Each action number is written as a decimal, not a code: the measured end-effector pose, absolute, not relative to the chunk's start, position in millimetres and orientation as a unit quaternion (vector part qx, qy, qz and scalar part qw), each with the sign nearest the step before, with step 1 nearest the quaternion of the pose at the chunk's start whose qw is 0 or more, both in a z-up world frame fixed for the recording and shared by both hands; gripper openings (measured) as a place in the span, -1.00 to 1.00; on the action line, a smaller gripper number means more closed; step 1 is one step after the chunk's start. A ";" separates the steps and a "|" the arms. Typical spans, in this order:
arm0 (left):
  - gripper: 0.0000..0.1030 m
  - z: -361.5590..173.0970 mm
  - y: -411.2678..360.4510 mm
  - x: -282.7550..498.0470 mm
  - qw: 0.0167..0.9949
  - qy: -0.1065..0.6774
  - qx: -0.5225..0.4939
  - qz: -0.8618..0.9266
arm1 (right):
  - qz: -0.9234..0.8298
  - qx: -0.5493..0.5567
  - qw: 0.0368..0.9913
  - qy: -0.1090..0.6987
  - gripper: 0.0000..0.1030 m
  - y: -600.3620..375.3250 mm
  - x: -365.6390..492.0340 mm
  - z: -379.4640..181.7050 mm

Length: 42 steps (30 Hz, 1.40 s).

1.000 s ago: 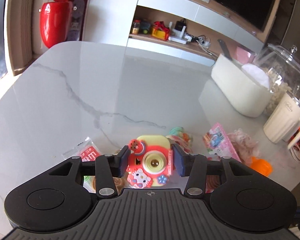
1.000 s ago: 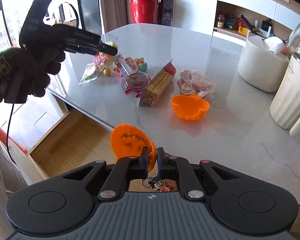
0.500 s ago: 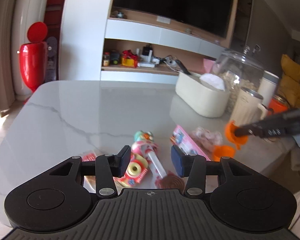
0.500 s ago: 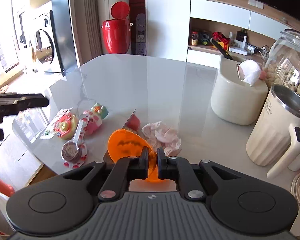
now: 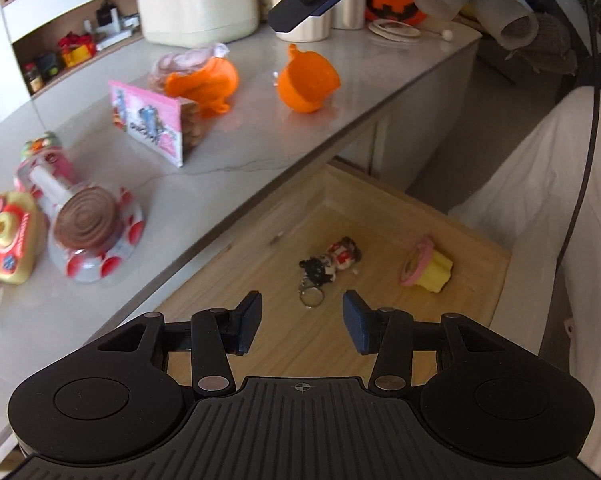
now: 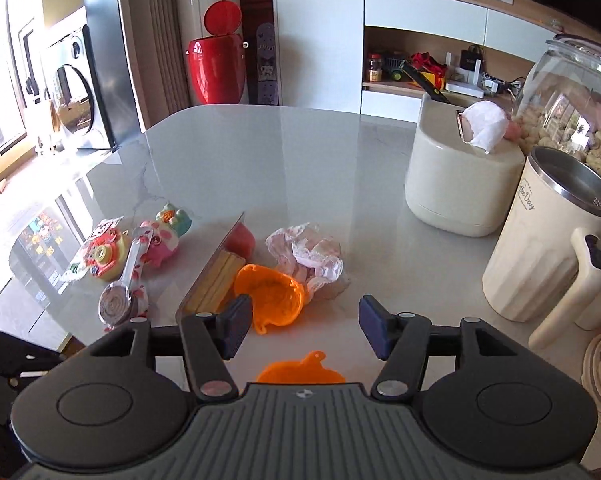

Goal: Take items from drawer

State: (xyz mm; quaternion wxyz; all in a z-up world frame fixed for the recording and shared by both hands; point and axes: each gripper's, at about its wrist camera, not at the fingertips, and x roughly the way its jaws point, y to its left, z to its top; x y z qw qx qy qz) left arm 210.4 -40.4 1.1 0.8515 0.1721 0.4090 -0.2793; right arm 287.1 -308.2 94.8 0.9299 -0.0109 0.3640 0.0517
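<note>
We have our left gripper (image 5: 302, 322) hanging over the open drawer (image 5: 496, 248) with its jaws spread and nothing between them. Two things are left inside: a little doll keyring (image 5: 328, 266) lying just ahead of the fingertips, and a yellow and pink toy (image 5: 426, 268) further to the right, near the drawer's corner. Our right gripper (image 6: 302, 330) is released too, above the table (image 6: 260, 152), with an orange pumpkin half (image 6: 300, 370) lying below it and another (image 6: 270, 296) just beyond. The toy camera (image 6: 102, 256), lollipop (image 6: 118, 300), biscuit packet (image 6: 216, 276) and other pieces already sit on the table, so most of the emptying looks done. Motion blur keeps us from reading the keyring's finer shape.
</note>
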 end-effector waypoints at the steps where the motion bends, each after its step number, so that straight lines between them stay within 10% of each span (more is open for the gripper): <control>1: -0.05 -5.3 -50.8 216.0 0.846 0.409 0.184 -0.288 | 0.062 -0.019 0.926 0.371 0.22 -312.3 273.9 94.7; 21: -0.16 -117.5 -134.6 269.8 0.783 0.395 0.352 -0.327 | 0.258 -0.170 0.773 0.554 0.49 -308.5 221.1 -5.3; 29: -0.26 -87.2 -95.6 247.6 0.761 0.474 0.317 -0.308 | 0.291 -0.250 0.724 0.573 0.72 -277.4 226.9 -58.7; 42: -0.26 -19.4 -29.1 190.1 0.833 0.492 0.158 -0.200 | 0.285 -0.334 0.647 0.623 0.42 -231.7 238.9 -109.1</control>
